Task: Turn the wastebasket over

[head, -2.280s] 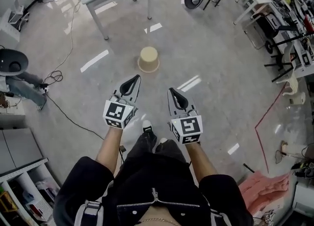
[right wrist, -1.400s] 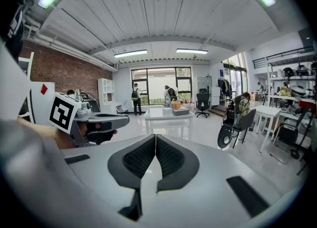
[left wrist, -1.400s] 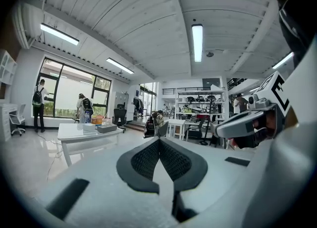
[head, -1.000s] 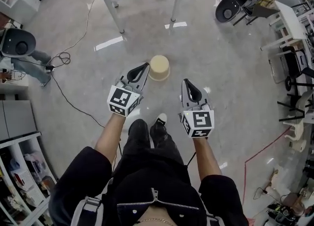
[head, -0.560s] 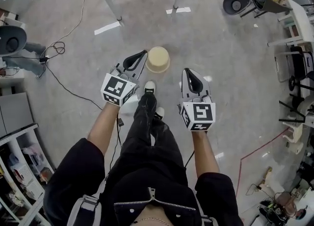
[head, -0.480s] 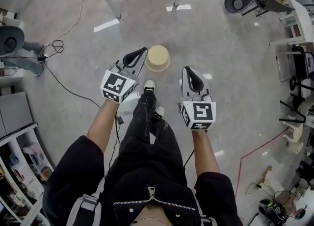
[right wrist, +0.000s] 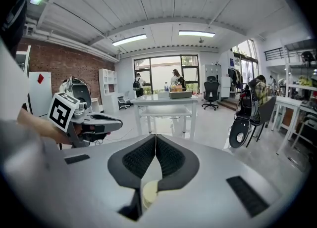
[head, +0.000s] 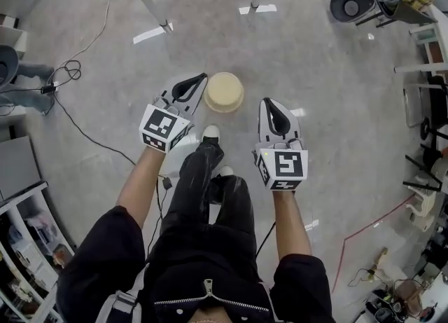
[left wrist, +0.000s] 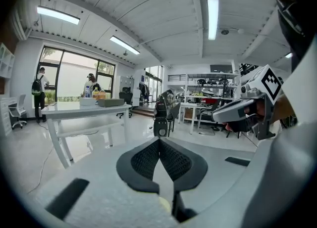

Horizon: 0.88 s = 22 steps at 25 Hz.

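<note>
Head view: beige wastebasket [head: 224, 92] at twelve o'clock; left gripper [head: 199, 80] and right gripper [head: 269, 104] pinched closed, empty; likely skids if nudged.

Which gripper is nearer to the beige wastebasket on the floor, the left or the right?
Left. In the head view the left gripper appears with its tip at the left edge of the wastebasket; the right gripper shows to its lower right, clearly apart.
</note>
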Each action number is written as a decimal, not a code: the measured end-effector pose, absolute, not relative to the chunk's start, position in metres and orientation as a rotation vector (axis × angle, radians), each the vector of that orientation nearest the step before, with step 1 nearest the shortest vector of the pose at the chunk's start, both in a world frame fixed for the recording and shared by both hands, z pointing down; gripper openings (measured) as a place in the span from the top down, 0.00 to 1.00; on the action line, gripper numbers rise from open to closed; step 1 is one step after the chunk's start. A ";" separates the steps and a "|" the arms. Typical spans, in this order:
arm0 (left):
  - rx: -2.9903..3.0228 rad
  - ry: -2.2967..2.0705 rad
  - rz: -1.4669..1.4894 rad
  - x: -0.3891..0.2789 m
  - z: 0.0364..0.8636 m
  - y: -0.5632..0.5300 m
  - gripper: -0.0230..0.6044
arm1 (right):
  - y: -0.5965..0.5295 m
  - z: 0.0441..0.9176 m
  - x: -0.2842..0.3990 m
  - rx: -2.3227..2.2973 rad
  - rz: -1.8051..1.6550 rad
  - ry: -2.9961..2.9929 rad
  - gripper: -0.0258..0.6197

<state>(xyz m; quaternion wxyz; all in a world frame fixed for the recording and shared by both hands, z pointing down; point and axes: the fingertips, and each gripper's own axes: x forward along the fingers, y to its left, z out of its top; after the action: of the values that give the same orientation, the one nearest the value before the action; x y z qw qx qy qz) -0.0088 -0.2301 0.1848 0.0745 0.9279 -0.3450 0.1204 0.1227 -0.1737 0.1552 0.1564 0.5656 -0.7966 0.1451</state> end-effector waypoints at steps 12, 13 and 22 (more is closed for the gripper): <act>2.794 -1.097 0.337 -0.013 0.347 -0.270 0.95 | -0.205 0.328 0.124 1.614 0.365 -2.307 0.94; 2.792 -1.097 0.339 -0.014 0.362 -0.272 0.95 | -0.206 0.343 0.123 1.613 0.362 -2.307 0.94; 2.787 -1.092 0.366 -0.018 0.482 -0.282 0.95 | -0.223 0.458 0.119 1.601 0.338 -2.327 0.94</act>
<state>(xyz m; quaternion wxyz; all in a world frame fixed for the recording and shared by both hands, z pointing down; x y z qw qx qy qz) -0.0177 -0.2823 0.4824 0.0628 0.9224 -0.3614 0.1212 0.1191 -0.2226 0.4582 0.1482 0.5566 -0.8090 0.1175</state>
